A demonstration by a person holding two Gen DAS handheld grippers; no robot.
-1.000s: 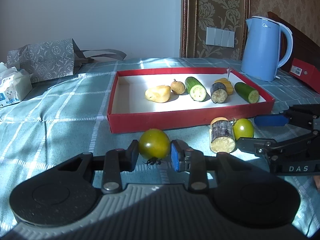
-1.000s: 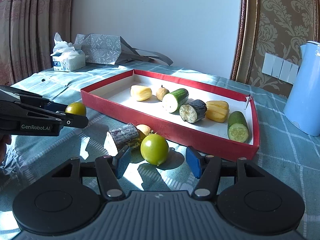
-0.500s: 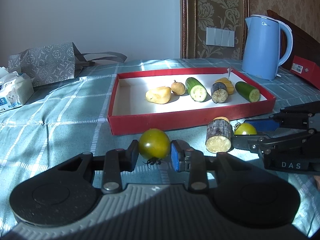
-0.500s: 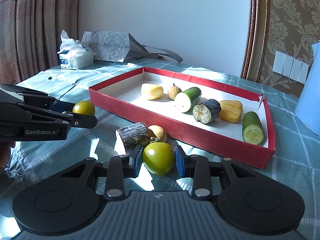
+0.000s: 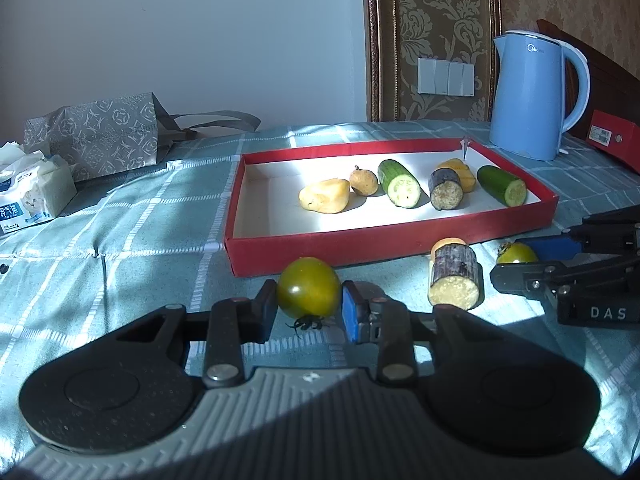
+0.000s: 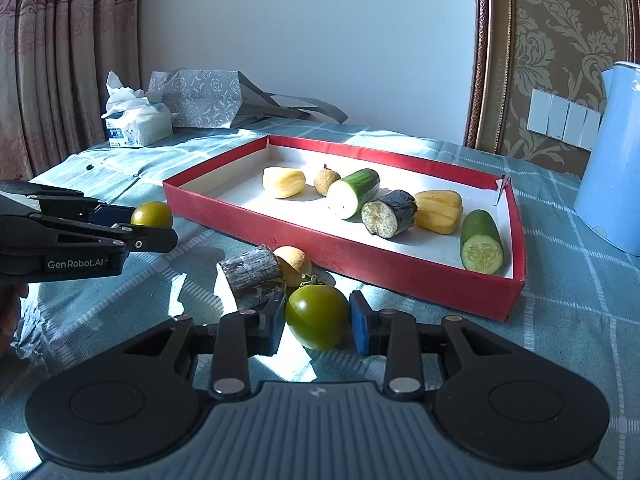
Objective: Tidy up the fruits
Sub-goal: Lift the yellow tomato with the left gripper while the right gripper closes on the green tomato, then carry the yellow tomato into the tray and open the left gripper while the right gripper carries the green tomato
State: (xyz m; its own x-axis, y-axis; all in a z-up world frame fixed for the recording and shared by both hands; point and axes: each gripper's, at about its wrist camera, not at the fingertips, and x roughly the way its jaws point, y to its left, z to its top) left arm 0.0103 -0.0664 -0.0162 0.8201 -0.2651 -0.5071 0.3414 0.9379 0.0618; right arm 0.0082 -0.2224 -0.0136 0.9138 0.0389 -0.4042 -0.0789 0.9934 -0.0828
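Resting between the two black fingers of the left gripper [image 5: 309,312] is a round dark green tomato [image 5: 309,288], and it is squeezed from both sides, with the blue pad touching its right side. From the right wrist view, the same tomato [image 6: 152,214] is seen at the tip of the left gripper [image 6: 154,226], just in front of the near left corner of the red cardboard tray [image 6: 400,266].

A second round green tomato [image 6: 318,316] is held by the right gripper [image 6: 316,322]. Its fingers have just been closing, and now both are pressed on the tomato's sides. From the left wrist view, this tomato [image 5: 516,253] is seen only in part at the tip of the right gripper [image 5: 520,262].

Just beside that tomato, a short purple cut stalk with a pale end [image 6: 248,274] is seen lying on the light blue checked cloth [image 6: 580,300] that covers the counter. A small tan round fruit [image 6: 294,262] is tucked right behind it, close to the tray's front wall.

Inside the tray, six pieces are laid in a row: a yellow lumpy fruit [image 6: 284,183], a small brown round fruit [image 6: 326,180], a cut green cucumber piece [image 6: 354,192], a dark eggplant piece [image 6: 390,214], a yellow ridged fruit [image 6: 438,211] and another cucumber piece [image 6: 482,242].

A light blue electric kettle [image 5: 536,96] is stood well behind the tray.
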